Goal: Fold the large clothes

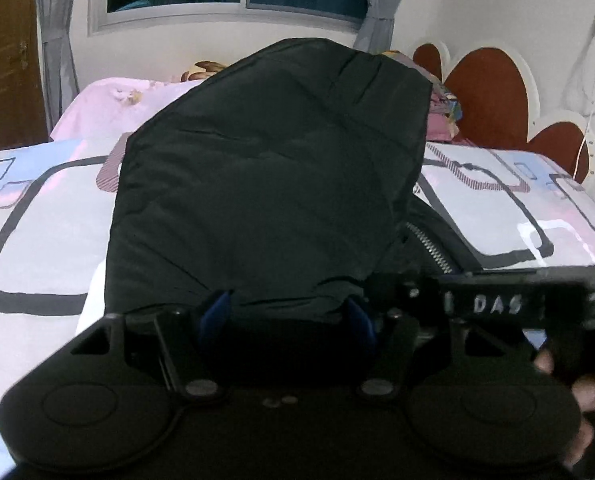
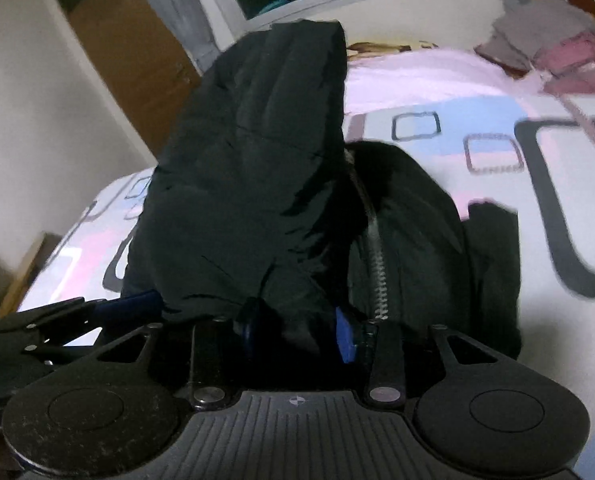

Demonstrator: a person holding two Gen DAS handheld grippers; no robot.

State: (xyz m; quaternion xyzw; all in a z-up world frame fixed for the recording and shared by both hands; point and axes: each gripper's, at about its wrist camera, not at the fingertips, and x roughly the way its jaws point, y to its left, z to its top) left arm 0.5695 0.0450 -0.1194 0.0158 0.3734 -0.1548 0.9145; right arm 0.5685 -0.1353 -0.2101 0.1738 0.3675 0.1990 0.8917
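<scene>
- I have the left gripper (image 1: 287, 314) pinching a bunched edge of the black padded jacket (image 1: 273, 184); its blue fingers (image 1: 216, 312) press the fabric from both sides.
- My right gripper (image 2: 295, 330) likewise clamps the same jacket edge between its fingers (image 2: 345, 334), just beside the left one.
- The gripped panel stands raised ahead of both pairs of fingers; the remainder, zipper (image 2: 379, 280) showing, lies on the patterned bed (image 1: 49, 216) beyond them.
- Step in hand, as I judge: carrying one panel over for a fold.
- Next move calls for laying it flat across the zipper side, edges aligned, before releasing.
</scene>
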